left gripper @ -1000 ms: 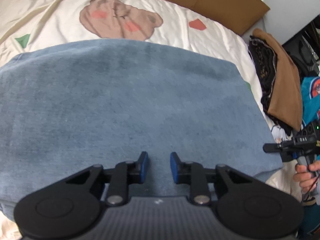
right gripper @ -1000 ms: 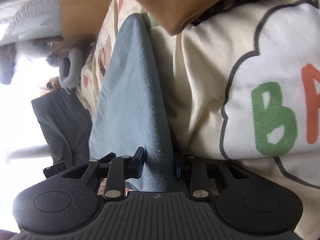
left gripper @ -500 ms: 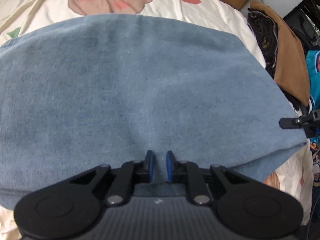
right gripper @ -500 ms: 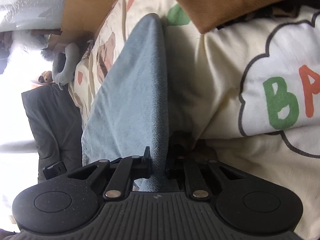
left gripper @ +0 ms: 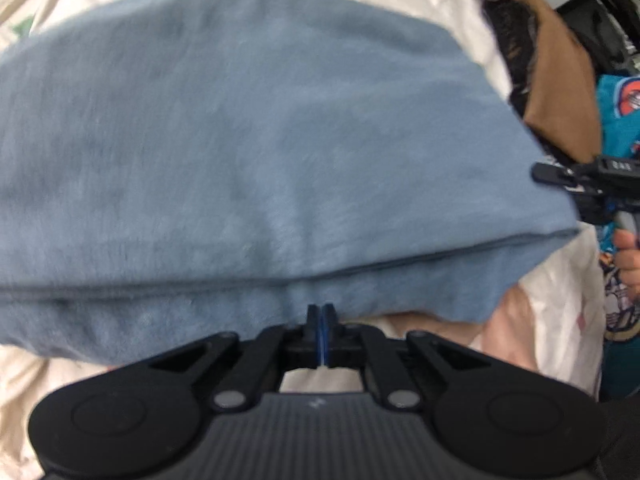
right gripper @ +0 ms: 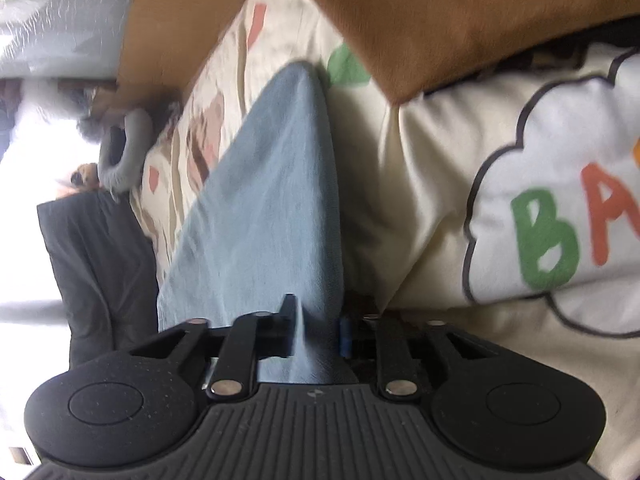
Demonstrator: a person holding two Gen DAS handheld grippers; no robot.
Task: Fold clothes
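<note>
A blue denim-like garment (left gripper: 260,140) lies spread on the bed, and its near edge is raised into a double layer. My left gripper (left gripper: 320,314) is shut on that near edge, the pads pressed together on the cloth. In the right wrist view the garment (right gripper: 272,200) runs away as a long fold. Its right end sits between the fingers of my right gripper (right gripper: 316,316), whose jaws are opening and stand apart around the fold. The right gripper (left gripper: 560,176) also shows at the garment's right corner, held by a hand (left gripper: 628,256).
The bed sheet (right gripper: 420,200) is cream with a bear, coloured shapes and letters printed on it. A brown and black pile of clothes (left gripper: 560,80) lies at the right. Brown cardboard (right gripper: 168,20) stands behind the bed, with a dark garment (right gripper: 100,272) at the far side.
My left jaws went from open to shut on the garment's near edge, which rose off the sheet. The right jaws closed on the fold, then parted again. The right gripper rose.
</note>
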